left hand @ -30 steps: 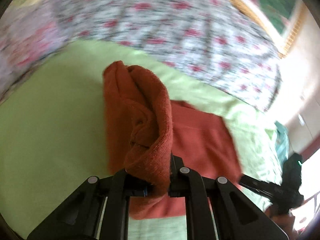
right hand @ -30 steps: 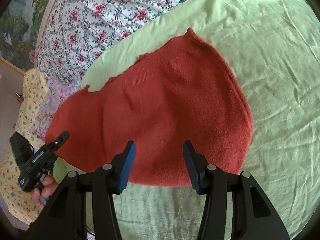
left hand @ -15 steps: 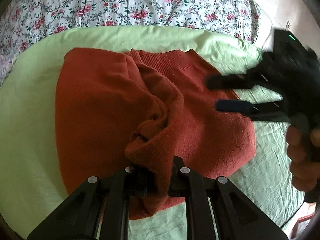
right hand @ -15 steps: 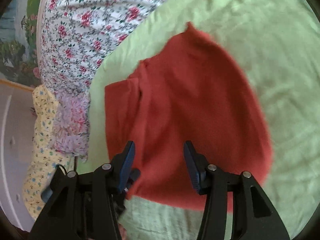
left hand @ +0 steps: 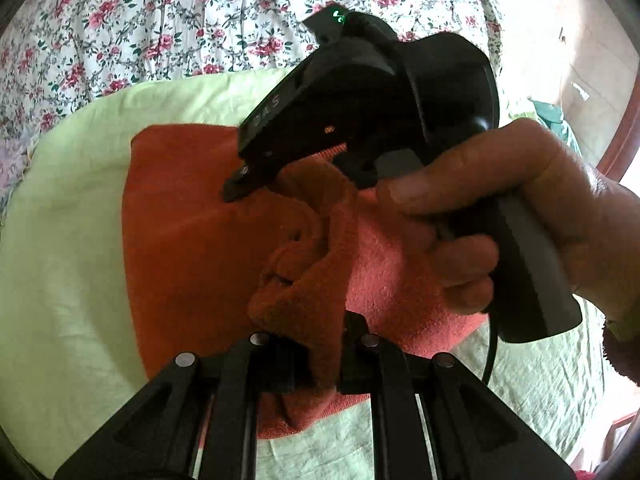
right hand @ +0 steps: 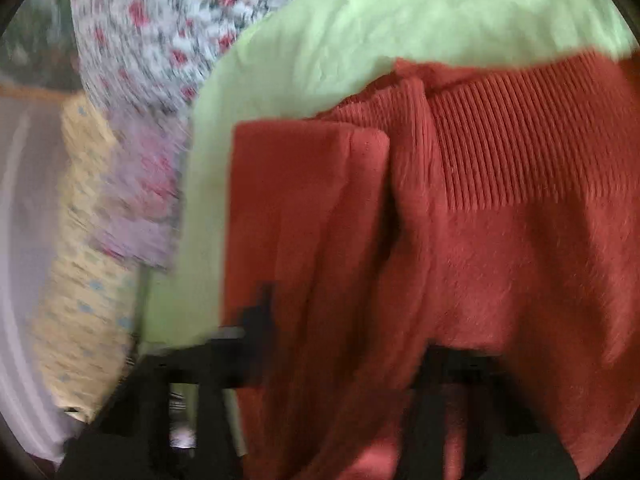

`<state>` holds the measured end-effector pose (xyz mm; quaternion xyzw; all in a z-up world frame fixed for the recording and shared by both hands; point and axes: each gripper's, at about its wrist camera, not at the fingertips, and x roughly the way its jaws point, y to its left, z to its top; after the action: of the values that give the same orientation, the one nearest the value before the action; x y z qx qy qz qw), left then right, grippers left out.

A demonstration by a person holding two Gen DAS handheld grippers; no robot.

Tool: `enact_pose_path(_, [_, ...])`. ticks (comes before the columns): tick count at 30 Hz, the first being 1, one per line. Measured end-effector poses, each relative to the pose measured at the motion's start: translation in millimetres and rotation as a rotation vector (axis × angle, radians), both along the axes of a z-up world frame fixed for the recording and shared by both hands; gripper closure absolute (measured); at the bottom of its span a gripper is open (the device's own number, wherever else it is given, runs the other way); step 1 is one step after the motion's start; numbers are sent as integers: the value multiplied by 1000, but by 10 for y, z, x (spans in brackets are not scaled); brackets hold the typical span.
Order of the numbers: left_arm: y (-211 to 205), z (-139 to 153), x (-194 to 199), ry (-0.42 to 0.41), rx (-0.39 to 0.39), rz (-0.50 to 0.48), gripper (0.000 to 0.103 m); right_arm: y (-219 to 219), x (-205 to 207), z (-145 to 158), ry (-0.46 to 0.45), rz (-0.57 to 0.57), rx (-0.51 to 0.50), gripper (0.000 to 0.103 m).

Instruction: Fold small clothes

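A rust-red knit garment (left hand: 180, 240) lies on a light green sheet (left hand: 60, 260). At the bottom of the left wrist view, my left gripper (left hand: 316, 344) is shut on a raised fold of it. A ridge of cloth runs up from there to my right gripper (left hand: 240, 188), which a hand (left hand: 540, 200) holds with its tip down on the garment. The right wrist view is blurred. There the garment (right hand: 520, 260), with its ribbed band (right hand: 500, 140), fills the gap of my right gripper (right hand: 348, 344) and drapes over its fingers. Its jaws are closing on the cloth.
A white bedspread with red flowers (left hand: 160, 20) lies beyond the green sheet (right hand: 320, 60). A yellow dotted cloth (right hand: 80, 280) and a lilac flowered cloth (right hand: 140, 200) lie at the sheet's left edge. The right hand and gripper block much of the left wrist view.
The left gripper carried its fold over the garment and lowered it. The right gripper swung in from the side onto the garment near the fold, and cloth now fills its gap.
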<state>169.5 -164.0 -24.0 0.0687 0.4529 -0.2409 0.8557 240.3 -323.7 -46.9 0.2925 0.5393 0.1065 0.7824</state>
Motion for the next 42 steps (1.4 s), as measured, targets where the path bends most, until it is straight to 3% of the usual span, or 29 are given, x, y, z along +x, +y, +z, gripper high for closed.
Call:
enact_pose_path(4, [-78,267,5,-1,-109,-38,91,-128,-156,463,-130,3,13,88])
enact_pose_path(8, [-439,363,21,8,-153,-123,91,-389,-402,828,-217,12,-77,88])
enact_pose_path(11, [-744,194,34,55,-160,-170,90,-643,-522,798,-192,-16,-150,88])
enact_pose_path(15, [-1008,-146,20,124,-98,-203,90,-981,-668,473,-108,-61,-209,88])
enact_pose_path(19, [-1017,-264,17,138,-78,-207,90,-1234,-714,174,-44,-162,-53,82])
enact_pose_path(24, [-980,-238,33,153,-84,-205,90,-1308,-524,117,-102,-216,83,75])
enact_pose_path(29, [-989,-206,74,154,-91,-203,87,-1241,-452,484,-301,-180,50,78])
enact_pose_path(30, [-1008,-243,70,170,-94,-201,83,-1255,-468,550,-327,-191,33,78])
enact_pose_path(32, [-1022,-275,70,193,-102,-189,79,-1386,-502,566,-292,-255,-21,76])
enact_pose_path(33, [-1023,-274,82,200,-104,-183,71,-1438,-533,572,-282,-296,-56,75])
enact_pose_path(34, [-1013,-266,71,214,-113,-186,53,-1517,-596,590,-285,-336,-82,75])
enact_pose_path(36, [-944,-241,120,255,-129,-186,34,-1644,-760,649,-291,-399,-83,75])
enact_pose_path(42, [-512,-26,-69,274,-187,-199,33,-1478,-1244,854,-290,-369,-119,71])
